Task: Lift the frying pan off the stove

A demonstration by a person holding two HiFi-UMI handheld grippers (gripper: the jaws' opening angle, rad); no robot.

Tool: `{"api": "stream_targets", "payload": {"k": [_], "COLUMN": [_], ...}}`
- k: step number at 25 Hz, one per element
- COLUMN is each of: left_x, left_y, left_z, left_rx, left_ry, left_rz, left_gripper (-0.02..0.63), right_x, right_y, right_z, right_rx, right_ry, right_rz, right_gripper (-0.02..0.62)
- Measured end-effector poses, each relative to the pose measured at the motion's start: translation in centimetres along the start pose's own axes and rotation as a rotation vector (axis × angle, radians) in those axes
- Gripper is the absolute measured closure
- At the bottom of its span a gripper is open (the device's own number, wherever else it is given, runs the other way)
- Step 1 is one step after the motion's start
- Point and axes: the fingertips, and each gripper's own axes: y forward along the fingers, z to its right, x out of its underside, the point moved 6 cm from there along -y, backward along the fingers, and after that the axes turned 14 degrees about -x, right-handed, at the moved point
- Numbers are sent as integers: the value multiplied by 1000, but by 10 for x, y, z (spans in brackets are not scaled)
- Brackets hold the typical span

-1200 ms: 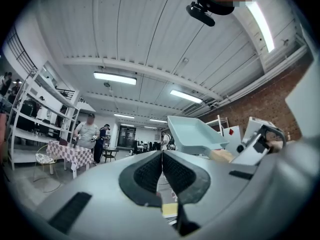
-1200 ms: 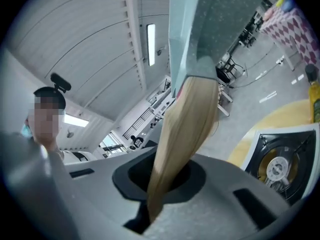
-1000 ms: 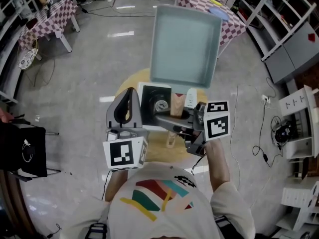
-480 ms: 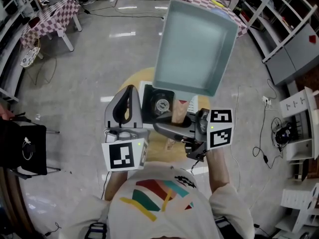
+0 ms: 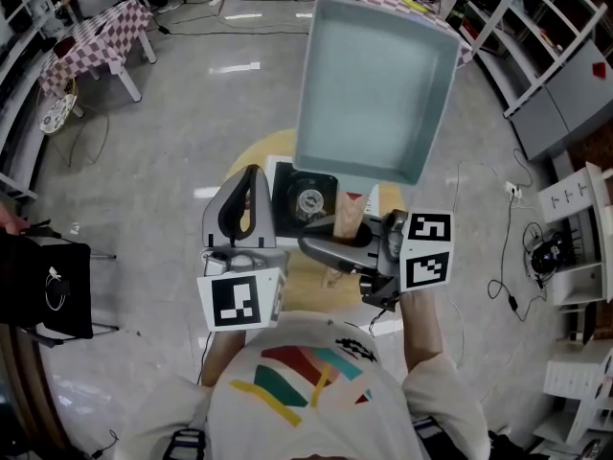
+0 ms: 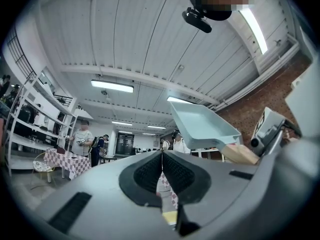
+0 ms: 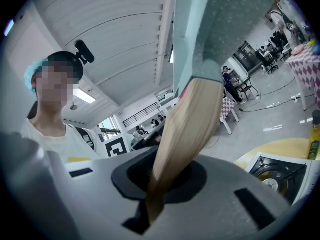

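The frying pan (image 5: 374, 84) is square and pale blue-green with a light wooden handle (image 5: 347, 217). It hangs in the air well above the stove (image 5: 306, 199). My right gripper (image 5: 335, 247) is shut on the handle; its jaws have just been opening slightly, and the handle is still between them. In the right gripper view the handle (image 7: 182, 129) runs up from the jaws to the pan (image 7: 220, 29). My left gripper (image 5: 251, 172) is shut and empty, left of the stove. Its own view shows the pads (image 6: 155, 166) closed together and the pan (image 6: 202, 126) at right.
The single-burner stove (image 7: 277, 174) sits on a round yellow table (image 5: 251, 161). Checked-cloth tables (image 5: 96, 36) stand far off, with shelving (image 5: 565, 75) at the right and cables on the floor. A black chair (image 5: 43, 290) is at the left. People stand in the background (image 6: 82, 139).
The pan has risen a little toward the camera and rolled, its far corner swinging right. The right gripper turned with it. The left gripper has stayed put.
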Motion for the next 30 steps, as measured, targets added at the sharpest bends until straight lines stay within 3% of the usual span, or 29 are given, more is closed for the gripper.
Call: {"api": "stream_targets", "payload": {"k": [14,30], "left_x": [0,10], "left_y": [7,7], "left_z": [3,-2], "left_rx": [10,19], "left_ry": [-6,11], "left_rz": [14,6], "left_gripper": [601,601], "right_x": [6,1], "right_y": [-3,-1], "right_z": [4,1], "right_rx": [13,40], "right_ry": [29,-37], "right_rz": [2,-20], "right_gripper": [578,578]}}
